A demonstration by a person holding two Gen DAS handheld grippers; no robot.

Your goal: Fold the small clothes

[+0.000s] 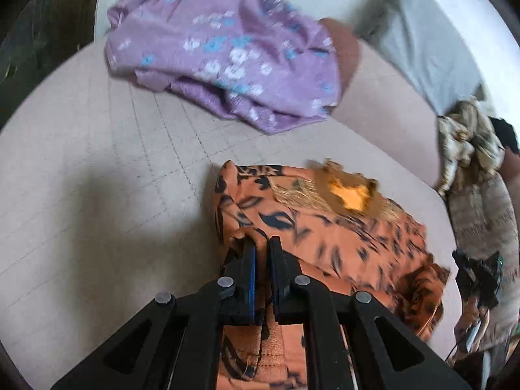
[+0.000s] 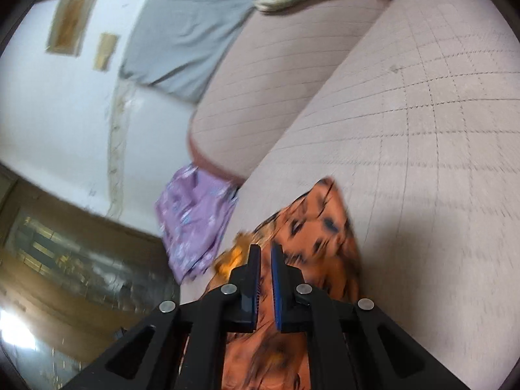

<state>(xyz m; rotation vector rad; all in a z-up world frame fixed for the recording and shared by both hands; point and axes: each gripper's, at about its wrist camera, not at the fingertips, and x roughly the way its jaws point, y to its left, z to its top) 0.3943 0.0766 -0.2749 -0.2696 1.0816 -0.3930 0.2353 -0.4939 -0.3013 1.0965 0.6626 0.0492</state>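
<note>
An orange garment (image 1: 328, 227) with a dark leaf print and a yellow patch lies on the pink quilted sofa seat (image 1: 97, 169). My left gripper (image 1: 262, 243) is shut on its near left edge, and a fold of cloth bunches around the fingertips. In the right wrist view the same orange garment (image 2: 325, 234) hangs blurred under and ahead of my right gripper (image 2: 265, 249). Its jaws are closed together with orange cloth showing between and below them. A purple floral garment (image 1: 224, 55) lies crumpled at the back of the seat, apart from both grippers.
A grey pillow (image 1: 425, 42) leans on the sofa back, with a crumpled beige cloth (image 1: 468, 143) beside it. The purple garment (image 2: 191, 221) sits by the sofa arm (image 2: 269, 91). White wall with two frames (image 2: 70, 22) behind. A person's patterned clothing (image 1: 487, 221) is at the right.
</note>
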